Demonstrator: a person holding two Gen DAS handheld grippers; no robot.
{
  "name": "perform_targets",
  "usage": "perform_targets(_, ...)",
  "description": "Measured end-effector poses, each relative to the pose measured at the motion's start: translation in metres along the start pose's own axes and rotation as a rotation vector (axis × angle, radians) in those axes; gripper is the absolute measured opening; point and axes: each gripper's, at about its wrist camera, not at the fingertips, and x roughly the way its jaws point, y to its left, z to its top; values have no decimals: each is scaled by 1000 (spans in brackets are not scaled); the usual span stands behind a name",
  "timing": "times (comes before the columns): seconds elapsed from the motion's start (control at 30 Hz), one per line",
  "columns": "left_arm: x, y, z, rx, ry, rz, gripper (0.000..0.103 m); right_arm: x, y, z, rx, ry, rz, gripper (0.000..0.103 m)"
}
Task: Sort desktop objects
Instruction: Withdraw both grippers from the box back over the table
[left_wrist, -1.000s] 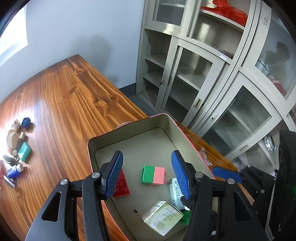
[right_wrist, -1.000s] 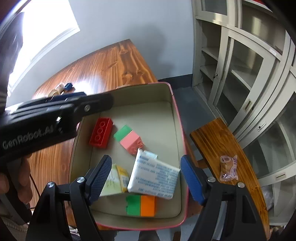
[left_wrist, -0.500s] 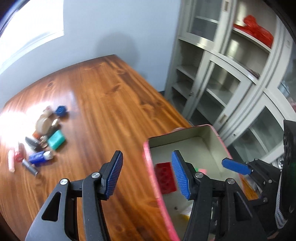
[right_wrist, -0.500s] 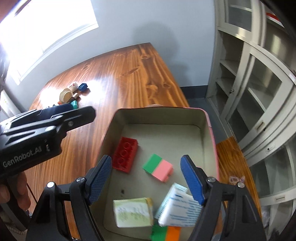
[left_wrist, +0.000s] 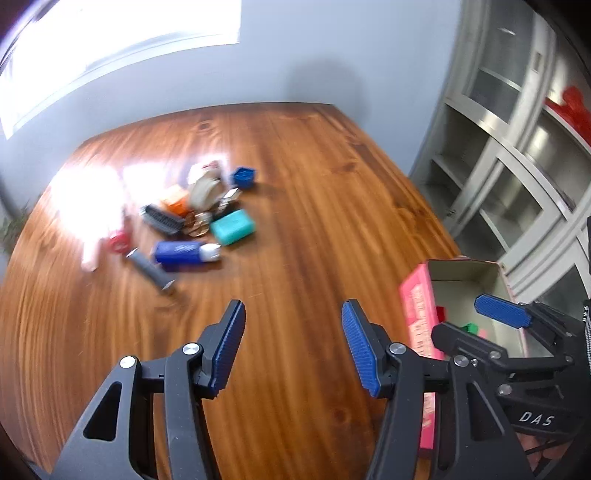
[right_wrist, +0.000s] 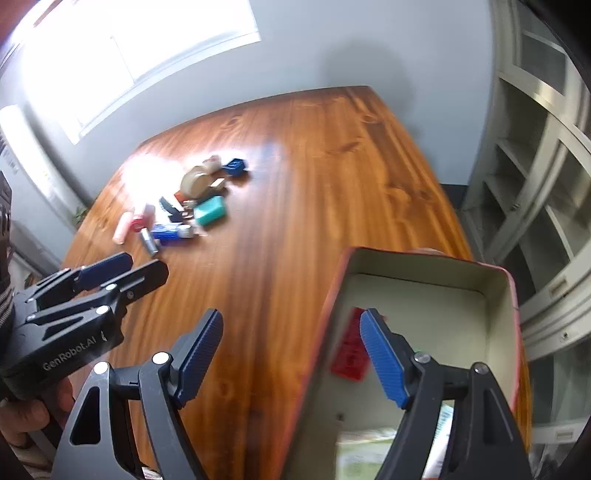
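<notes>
Several blocks and packets already lie in the pink tin. A heap of small objects waits well beyond it on the table. My left gripper and right gripper both gape wide, holding nothing.

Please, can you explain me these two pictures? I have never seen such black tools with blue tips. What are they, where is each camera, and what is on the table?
A person holds one hand tool in each hand. Each tool ends in a two-finger claw with blue pads, and a wide-angle camera on it looks along the fingers.

One picture comes from the left claw, the other from the right claw. Both stand open and hold nothing.

On the wooden table lies a heap of small things, among them a teal block, a blue tube and a small blue cup. Near the claws stands an open pink box; in it lies a red brick, and other things are only partly visible.
</notes>
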Motion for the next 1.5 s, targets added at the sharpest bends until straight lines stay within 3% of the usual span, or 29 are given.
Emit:
perform_targets(0.4, -22, 72, -18, -99, -3, 79, 59, 30, 62, 3, -77, 76, 57, 80)
perform_targets(0.5, -28, 89, -24, -128, -12, 95, 75, 38, 76, 5, -87, 97, 65, 80)
perform_targets(0.57, -33, 101, -27, -148, -22, 110, 76, 42, 86, 5, -101, 102, 72, 80)
perform_targets(0.97, -36, 150, -44, -223, 10, 148, 76, 64, 133, 0, -156, 144, 96, 81)
perform_targets(1.5, -8, 204, -42, -276, 58, 145, 76, 88, 146, 4, -115, 169, 64, 81)
